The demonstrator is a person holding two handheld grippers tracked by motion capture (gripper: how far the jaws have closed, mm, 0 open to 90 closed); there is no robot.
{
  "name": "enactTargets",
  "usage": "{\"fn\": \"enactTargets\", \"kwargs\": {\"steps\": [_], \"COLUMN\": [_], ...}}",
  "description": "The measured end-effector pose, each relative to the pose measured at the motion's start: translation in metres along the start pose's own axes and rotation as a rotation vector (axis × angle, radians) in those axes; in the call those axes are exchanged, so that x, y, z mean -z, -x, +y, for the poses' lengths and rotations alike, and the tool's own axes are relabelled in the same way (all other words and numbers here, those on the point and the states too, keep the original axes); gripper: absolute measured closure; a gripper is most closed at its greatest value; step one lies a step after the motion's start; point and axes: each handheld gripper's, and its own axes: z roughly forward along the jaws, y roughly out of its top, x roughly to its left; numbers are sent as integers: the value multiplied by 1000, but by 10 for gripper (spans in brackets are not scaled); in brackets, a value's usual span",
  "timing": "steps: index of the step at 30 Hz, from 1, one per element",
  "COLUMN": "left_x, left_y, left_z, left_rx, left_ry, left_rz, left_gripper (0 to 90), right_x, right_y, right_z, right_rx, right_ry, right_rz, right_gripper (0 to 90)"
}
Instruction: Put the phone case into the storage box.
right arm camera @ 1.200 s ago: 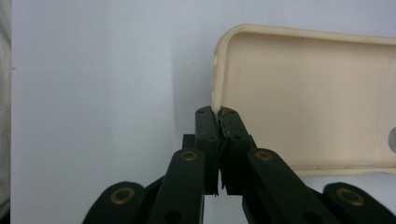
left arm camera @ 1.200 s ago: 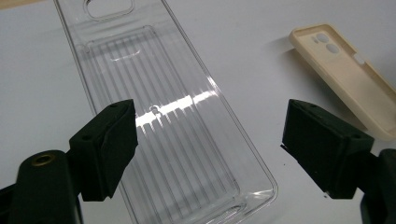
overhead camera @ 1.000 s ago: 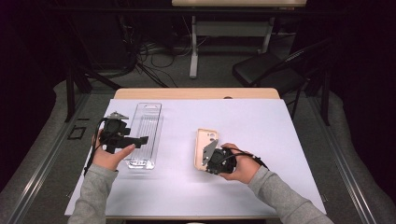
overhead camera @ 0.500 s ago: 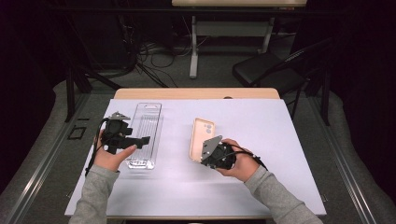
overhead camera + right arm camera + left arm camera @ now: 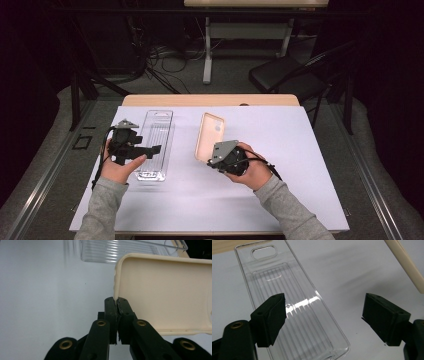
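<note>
Paper point(image 5: 300, 150) covers the wooden table point(image 5: 210, 100); dark room, chair point(image 5: 285, 77) behind.

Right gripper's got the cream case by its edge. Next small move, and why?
Probably carry the cream phone case left toward the clear plastic packaging tray. The right gripper is shut on the case's rim, the case tilted up off the white table cover; the left gripper hangs open over the tray's edge.

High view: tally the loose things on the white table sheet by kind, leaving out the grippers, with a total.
Clear ribbed plastic packaging tray: 1
Cream soft-plastic phone case, its edge pinched in the right gripper: 1
Total: 2
</note>
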Motion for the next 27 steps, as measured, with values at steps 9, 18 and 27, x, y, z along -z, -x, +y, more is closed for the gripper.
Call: {"fn": "enactTargets", "kwargs": {"steps": [9,18,27], "left_x": [3,3,7], "left_y": [-3,-4,0], "left_z": [-1,-1,2], "left_rx": [22,21,22], "left_ry": [41,51,63], "left_rz": [-3,-11,-38], "left_gripper": [191,211,222], "right_x": [-3,-5,-3], "right_y": [-5,-14,-22], "right_z": [7,7,11], "right_rx": [13,67,113], "right_ry": [46,71,65], "right_rz": [-99,-159,-181], "right_gripper": [884,883,883]}}
